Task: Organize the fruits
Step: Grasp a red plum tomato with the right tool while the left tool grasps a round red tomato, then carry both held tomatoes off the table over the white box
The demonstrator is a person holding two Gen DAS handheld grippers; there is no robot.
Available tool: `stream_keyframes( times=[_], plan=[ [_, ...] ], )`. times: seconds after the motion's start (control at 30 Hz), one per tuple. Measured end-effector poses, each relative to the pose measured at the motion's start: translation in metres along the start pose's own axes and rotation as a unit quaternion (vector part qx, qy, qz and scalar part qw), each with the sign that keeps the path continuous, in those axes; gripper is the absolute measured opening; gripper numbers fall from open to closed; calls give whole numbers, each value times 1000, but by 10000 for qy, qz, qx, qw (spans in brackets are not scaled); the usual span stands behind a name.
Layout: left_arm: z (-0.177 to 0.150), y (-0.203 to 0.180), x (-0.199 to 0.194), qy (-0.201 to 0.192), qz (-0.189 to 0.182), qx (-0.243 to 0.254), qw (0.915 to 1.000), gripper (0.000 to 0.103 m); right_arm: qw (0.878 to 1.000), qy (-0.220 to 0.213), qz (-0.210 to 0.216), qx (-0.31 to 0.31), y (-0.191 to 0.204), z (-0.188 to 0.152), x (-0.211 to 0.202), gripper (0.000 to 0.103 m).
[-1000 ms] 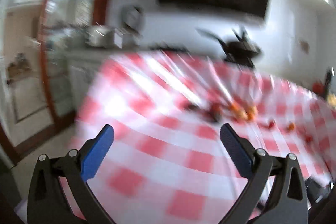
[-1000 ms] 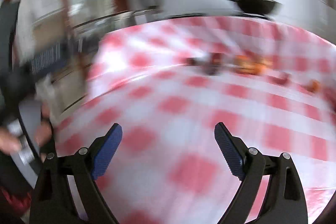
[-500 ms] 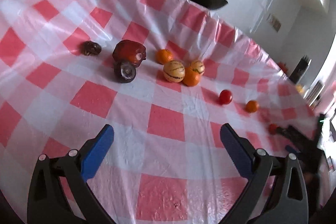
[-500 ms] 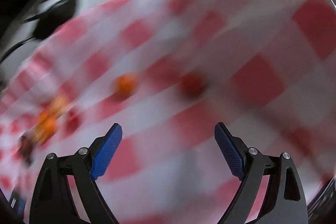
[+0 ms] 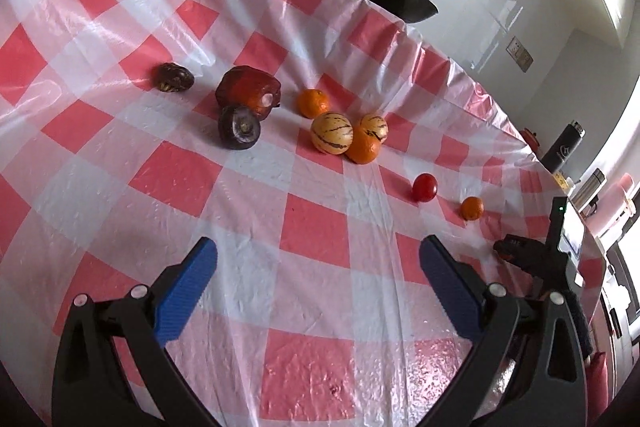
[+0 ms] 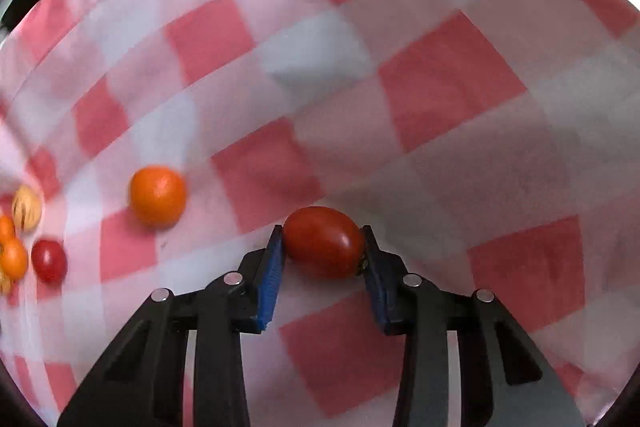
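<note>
Two blue ribbed pads [image 6: 269, 279] of the right tool [image 6: 323, 267] have just closed onto a small oval tomato [image 6: 323, 242], which sits pinched between them low over the bench [image 6: 452, 87] at its near right edge. The left tool [image 5: 316, 291] hangs wide open and empty above the cloth [image 5: 312, 235], well short of the fruit. A slip seems the main risk: the tomato's skin is smooth, glossy and taut, gripped across its curved sides, so too light a squeeze could let it squirt out and roll, and too hard a one could split it. The cloth is thin, wrinkled, shiny plastic in red and white checks, which could snag or drag if a tool scrapes it. Nearby lie a dimpled orange [image 6: 157, 195], a round cherry tomato [image 6: 49, 261] and two pale striped melons [image 5: 332, 133].
</note>
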State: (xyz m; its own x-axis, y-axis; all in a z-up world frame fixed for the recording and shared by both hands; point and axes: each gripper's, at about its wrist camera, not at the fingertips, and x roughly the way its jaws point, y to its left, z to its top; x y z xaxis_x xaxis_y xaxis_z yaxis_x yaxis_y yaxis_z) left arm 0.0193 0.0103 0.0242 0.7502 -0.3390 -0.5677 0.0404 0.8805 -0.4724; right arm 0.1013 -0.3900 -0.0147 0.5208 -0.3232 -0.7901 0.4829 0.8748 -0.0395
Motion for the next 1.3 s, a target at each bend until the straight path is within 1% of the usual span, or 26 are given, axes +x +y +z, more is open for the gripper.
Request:
stream_keyframes(
  times=[0.1,0.17,0.2,0.23,0.3,0.33,0.37,0.4,0.47,0.57,0.6,0.67,0.73,0.77,0.87,0.97,1.0,1.03,1.07,1.1,1.13,1.2,1.27,1.3],
  plan=[
    [0,1,0,10,-3,-63,10000,101,9972,-168,457,-561,33,-25,-33,38],
    [0,2,0,21,1,-87,10000,101,9932,-252,815,-795,50,-42,-52,38],
    [-1,1,0,36,12,-75,10000,101,9907,-220,1105,-769,56,-49,-58,38],
    [-1,0,1,50,22,-49,10000,101,9891,-208,1286,-688,57,-53,-61,38],
    [-1,-3,2,93,51,28,9999,101,9879,-285,1451,-477,57,-58,-61,38],
    [-1,-4,2,124,62,61,9999,101,9878,-250,1501,-337,49,-57,-54,38],
    [-1,-6,3,151,94,91,9998,101,9870,-163,1593,-118,41,-55,-49,38],
    [-1,-9,5,212,149,154,9995,101,9855,-168,1673,215,29,-54,-47,38],
    [0,-17,11,328,192,334,9987,101,9837,-208,1692,573,17,-53,-47,38],
    [7,-46,33,426,345,846,9949,101,9789,-276,1620,1211,-7,-47,-49,38],
    [12,-61,45,465,417,1074,9923,101,9774,-308,1539,1414,-13,-47,-49,38],
    [21,-89,69,562,450,1435,9870,101,9769,-436,1388,1563,-20,-45,-50,38],
    [28,-120,97,658,483,1799,9803,101,9758,-545,1294,1678,-25,-44,-49,38],
    [32,-139,115,754,469,2016,9754,101,9748,-531,1296,1739,-28,-45,-48,38],
    [40,-169,148,837,551,2316,9676,99,9725,-501,1330,1846,-32,-45,-45,38],
    [46,-186,183,1015,782,2454,9609,86,9723,-461,1371,1836,-31,-44,-43,38],
    [47,-188,195,1131,894,2490,9577,77,9721,-454,1380,1841,-31,-45,-43,38],
    [46,-189,205,1257,992,2534,9540,59,9720,-446,1390,1841,-32,-45,-43,38],
    [44,-188,212,1406,1010,2568,9508,51,9720,-439,1397,1835,-31,-45,-42,38],
    [44,-187,208,1321,945,2558,9530,38,9720,-434,1404,1831,-31,-44,-42,38],
    [44,-186,204,1331,865,2545,9540,33,9721,-428,1417,1822,-31,-44,-41,38],
    [44,-182,185,1036,814,2531,9584,33,9721,-422,1429,1814,-30,-44,-42,38],
    [46,-177,154,644,778,2479,9635,33,9720,-420,1437,1811,-30,-44,-42,38],
    [46,-172,139,528,721,2397,9667,33,9719,-421,1444,1810,-30,-44,-42,38]
  ],
)
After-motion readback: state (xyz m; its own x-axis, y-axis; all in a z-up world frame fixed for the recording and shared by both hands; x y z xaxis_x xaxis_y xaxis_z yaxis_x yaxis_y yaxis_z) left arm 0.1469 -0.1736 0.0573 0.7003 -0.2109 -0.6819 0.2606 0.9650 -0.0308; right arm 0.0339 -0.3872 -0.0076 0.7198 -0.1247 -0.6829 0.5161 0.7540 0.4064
